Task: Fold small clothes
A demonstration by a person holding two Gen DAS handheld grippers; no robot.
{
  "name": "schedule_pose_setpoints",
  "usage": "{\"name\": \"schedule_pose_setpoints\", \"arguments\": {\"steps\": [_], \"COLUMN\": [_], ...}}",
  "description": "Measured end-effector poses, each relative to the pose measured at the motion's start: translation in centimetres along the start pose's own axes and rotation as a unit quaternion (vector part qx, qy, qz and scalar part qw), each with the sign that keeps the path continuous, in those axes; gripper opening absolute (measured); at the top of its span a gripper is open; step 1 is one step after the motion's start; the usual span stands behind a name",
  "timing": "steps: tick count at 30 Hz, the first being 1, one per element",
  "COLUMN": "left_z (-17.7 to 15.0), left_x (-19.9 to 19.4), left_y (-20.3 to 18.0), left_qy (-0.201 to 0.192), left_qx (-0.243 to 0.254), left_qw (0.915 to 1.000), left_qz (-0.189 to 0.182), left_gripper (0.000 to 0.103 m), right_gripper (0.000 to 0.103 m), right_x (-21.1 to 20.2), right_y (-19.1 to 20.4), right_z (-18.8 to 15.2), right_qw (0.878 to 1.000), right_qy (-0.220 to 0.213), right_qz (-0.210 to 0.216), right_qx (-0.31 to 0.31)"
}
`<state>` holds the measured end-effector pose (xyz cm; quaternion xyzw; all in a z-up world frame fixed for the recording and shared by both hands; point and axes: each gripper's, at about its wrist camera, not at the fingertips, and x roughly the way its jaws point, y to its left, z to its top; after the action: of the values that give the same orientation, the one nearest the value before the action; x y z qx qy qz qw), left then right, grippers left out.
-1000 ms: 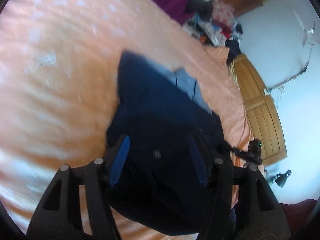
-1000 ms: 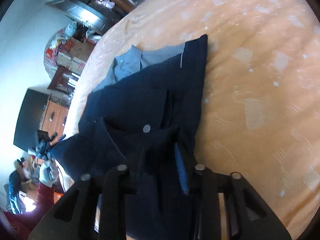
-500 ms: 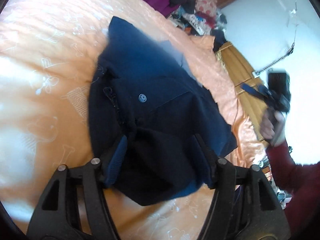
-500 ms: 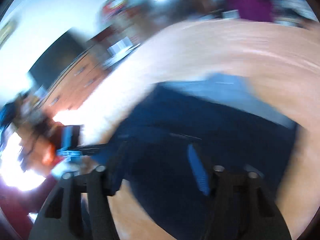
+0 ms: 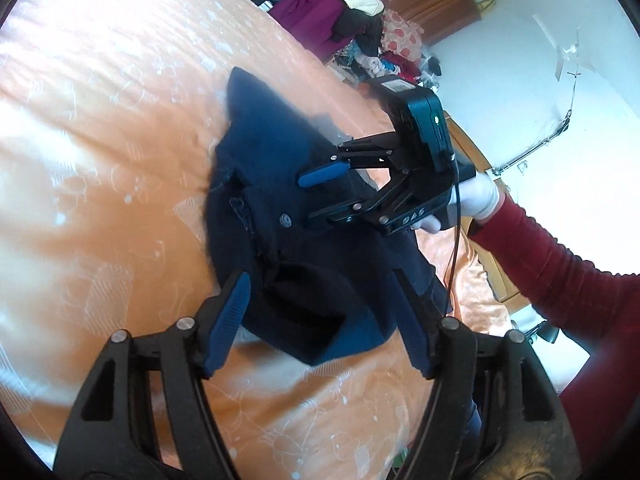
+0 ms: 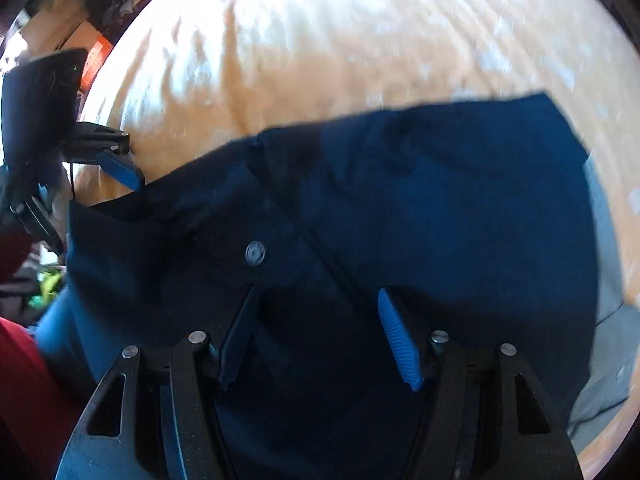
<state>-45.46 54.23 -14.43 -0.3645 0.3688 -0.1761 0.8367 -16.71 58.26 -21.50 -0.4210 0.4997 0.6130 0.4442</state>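
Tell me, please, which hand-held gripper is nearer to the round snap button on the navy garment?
Right. The right hand-held gripper hovers open directly beside the snap button. The left hand-held gripper is open too, farther back at the navy garment's near edge.

Left tongs [image 5: 320, 320] at 6 o'clock, jaws just opened wider, nothing gripped, right tongs [image 5: 320, 192] at 2 o'clock, spread, white-gloved hand [image 5: 476, 196], red sleeve [image 5: 560, 272]

Matt navy cloth garment [image 5: 320, 216], orange cotton bedsheet [image 5: 100, 160]
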Motion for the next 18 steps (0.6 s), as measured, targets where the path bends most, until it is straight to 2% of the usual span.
{"name": "schedule_pose_setpoints", "arguments": {"steps": [2,3,4,6,7,8,9,13,15,18], "left_z": [0.6,1.0,1.5,2.2,2.5,2.8,3.2,5.0,6.0,7.3], "left_x": [-0.2,-0.2,-0.4,-0.8,-0.8,-0.6,-0.3,0.7,1.4,2.4], "left_y": [-0.2,-0.3,-0.3,-0.1,0.1,0.2,0.3,0.4,0.4,-0.3], "left_qy": [-0.004,-0.006,-0.010,-0.016,-0.015,-0.009,-0.003,0.012,0.023,0.046], "left_qx": [0.004,0.006,0.007,0.003,0.000,-0.002,0.003,0.011,0.013,0.031], "left_qw": [1.0000,1.0000,0.9999,0.9998,0.9999,1.0000,1.0000,0.9998,0.9996,0.9978], "left_qz": [-0.001,0.003,0.008,0.010,0.007,0.005,0.006,-0.006,0.000,-0.035], "left_gripper": [0.069,0.069,0.069,0.070,0.072,0.074,0.079,0.082,0.082,0.082], "right_gripper": [0.066,0.066,0.054,0.037,0.019,0.015,0.005,0.005,0.005,0.005], "right_x": [0.1,0.5,0.8,1.0,0.8,0.4,-0.4,-4.7,-6.2,-9.2], "right_y": [0.7,0.9,1.3,1.8,2.0,2.1,2.6,3.1,3.6,5.0], "right_z": [0.1,0.0,-0.2,-0.5,-0.8,-1.1,-1.9,-4.7,-5.8,-7.5], "right_qw": [0.999,1.000,1.000,1.000,0.999,0.999,0.997,0.987,0.984,0.976], "right_qy": [-0.008,-0.007,-0.007,-0.019,-0.033,-0.045,-0.066,-0.150,-0.171,-0.206], "right_qz": [-0.025,-0.014,0.000,-0.001,-0.010,-0.019,-0.025,-0.042,-0.049,-0.067], "right_qx": [-0.018,-0.018,-0.018,-0.019,-0.018,-0.013,-0.006,0.029,0.032,0.029]}}
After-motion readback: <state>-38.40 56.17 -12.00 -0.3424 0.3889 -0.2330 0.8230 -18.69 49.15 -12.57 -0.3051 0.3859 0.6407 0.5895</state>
